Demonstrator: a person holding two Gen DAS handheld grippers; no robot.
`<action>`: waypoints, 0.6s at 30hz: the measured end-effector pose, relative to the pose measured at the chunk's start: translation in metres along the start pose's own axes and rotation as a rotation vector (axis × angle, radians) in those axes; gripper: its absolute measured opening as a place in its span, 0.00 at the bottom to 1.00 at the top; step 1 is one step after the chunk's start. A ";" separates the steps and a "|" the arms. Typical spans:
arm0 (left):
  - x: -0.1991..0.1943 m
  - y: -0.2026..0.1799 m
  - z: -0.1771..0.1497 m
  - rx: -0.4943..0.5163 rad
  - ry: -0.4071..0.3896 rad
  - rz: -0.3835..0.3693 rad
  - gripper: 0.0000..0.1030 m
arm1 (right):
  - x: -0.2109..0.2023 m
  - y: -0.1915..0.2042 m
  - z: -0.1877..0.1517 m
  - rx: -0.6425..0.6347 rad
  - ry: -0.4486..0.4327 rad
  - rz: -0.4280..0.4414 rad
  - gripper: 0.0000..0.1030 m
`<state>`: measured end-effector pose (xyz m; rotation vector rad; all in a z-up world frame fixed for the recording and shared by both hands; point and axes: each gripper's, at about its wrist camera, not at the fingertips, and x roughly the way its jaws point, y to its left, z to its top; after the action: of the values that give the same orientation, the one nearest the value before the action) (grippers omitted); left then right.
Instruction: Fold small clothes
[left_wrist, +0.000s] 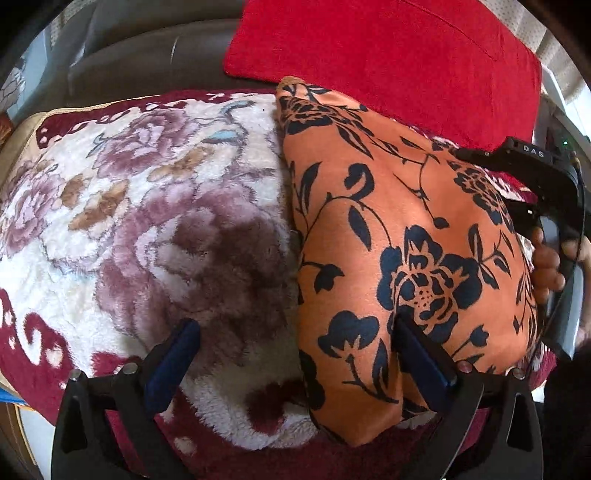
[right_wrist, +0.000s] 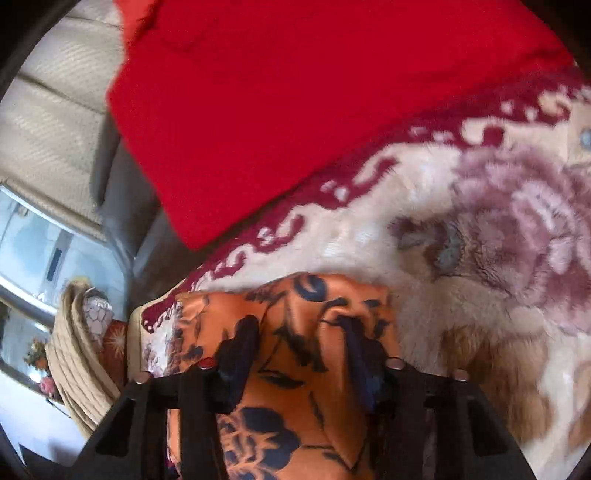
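Observation:
An orange garment with a dark floral print (left_wrist: 399, 236) lies folded on a fluffy floral blanket (left_wrist: 155, 206). My left gripper (left_wrist: 295, 354) is open; its right finger (left_wrist: 421, 362) presses on the garment's near part and its left finger (left_wrist: 173, 365) rests over the blanket. The right gripper's body (left_wrist: 554, 206) shows at the garment's right edge, held by a hand. In the right wrist view my right gripper (right_wrist: 299, 347) is open over the orange garment (right_wrist: 295, 369), with cloth between and under its fingers (right_wrist: 240, 347).
A red folded cloth (left_wrist: 388, 59) lies behind the garment, also in the right wrist view (right_wrist: 295, 92). A leather sofa back (left_wrist: 140, 55) runs behind the blanket. A beige knitted item (right_wrist: 77, 373) and a glass surface (right_wrist: 37, 240) sit at the left.

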<state>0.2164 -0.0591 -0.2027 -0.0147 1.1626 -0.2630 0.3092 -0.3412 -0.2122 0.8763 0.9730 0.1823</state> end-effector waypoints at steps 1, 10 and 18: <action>-0.003 -0.001 0.003 0.010 0.016 0.001 1.00 | -0.002 0.000 0.001 0.003 -0.004 0.004 0.44; -0.045 -0.015 0.078 0.108 -0.133 0.196 1.00 | -0.073 0.013 -0.042 -0.043 -0.115 0.101 0.47; 0.023 -0.032 0.091 0.199 -0.088 0.396 1.00 | -0.071 0.015 -0.094 -0.118 -0.004 0.046 0.39</action>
<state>0.3009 -0.1061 -0.1824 0.3725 1.0231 -0.0252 0.1979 -0.3137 -0.1805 0.7911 0.9293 0.2748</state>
